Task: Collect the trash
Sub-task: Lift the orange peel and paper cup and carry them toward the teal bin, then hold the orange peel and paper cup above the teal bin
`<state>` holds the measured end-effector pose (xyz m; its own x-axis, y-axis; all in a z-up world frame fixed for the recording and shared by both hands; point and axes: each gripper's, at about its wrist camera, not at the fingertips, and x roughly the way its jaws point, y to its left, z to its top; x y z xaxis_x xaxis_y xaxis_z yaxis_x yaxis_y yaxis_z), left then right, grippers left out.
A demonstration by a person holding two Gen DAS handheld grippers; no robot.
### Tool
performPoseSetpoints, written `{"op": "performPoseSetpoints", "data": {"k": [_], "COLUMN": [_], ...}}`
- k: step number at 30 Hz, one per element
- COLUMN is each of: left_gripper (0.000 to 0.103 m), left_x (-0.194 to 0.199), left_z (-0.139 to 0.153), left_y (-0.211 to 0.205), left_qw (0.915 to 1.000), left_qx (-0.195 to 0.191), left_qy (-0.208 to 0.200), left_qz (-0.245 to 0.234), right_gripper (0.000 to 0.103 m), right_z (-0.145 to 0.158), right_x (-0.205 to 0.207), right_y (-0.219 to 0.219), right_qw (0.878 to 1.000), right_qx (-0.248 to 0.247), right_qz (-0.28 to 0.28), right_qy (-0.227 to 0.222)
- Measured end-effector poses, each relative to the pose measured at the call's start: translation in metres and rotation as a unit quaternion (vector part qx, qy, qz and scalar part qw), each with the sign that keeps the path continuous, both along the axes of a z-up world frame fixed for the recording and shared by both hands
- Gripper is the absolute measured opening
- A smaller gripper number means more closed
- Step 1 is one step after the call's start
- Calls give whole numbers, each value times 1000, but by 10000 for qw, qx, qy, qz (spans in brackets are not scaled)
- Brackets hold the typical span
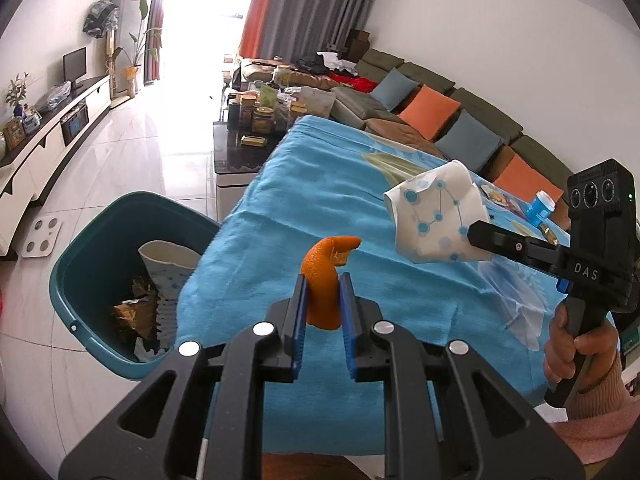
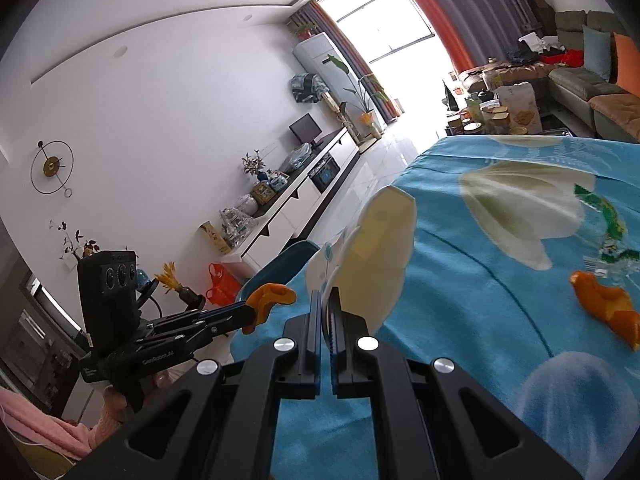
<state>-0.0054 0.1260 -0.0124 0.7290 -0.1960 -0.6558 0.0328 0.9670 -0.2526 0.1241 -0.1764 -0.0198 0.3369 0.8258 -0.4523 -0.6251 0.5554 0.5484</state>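
Beside table, teal bin holding paper cup, foil wrappers

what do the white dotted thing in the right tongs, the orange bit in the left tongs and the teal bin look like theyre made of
White dotted thing: thin coated paper, probably a crushed cup; it holds sharp creases.
Orange bit: citrus peel; matte, dimpled, curled.
Teal bin: moulded plastic, smooth with a slight sheen and a rolled rim.
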Motion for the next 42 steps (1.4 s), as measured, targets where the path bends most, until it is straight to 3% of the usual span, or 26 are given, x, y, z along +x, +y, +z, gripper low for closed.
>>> {"op": "performPoseSetpoints", "data": {"k": [42], "left_gripper": [16], "left_x": [-11], "left_z": [4], "left_y": [44], "left_qw": [9980], "left_qx": [4], "left_qy": [-59], "left_qz": [628], "right_gripper": [2], "right_z": [0], "right_x": [13], "right_y": [65], "right_qw": [9971], "right_qx": [-46], "right_qz": [750], "right_qy": [113]}}
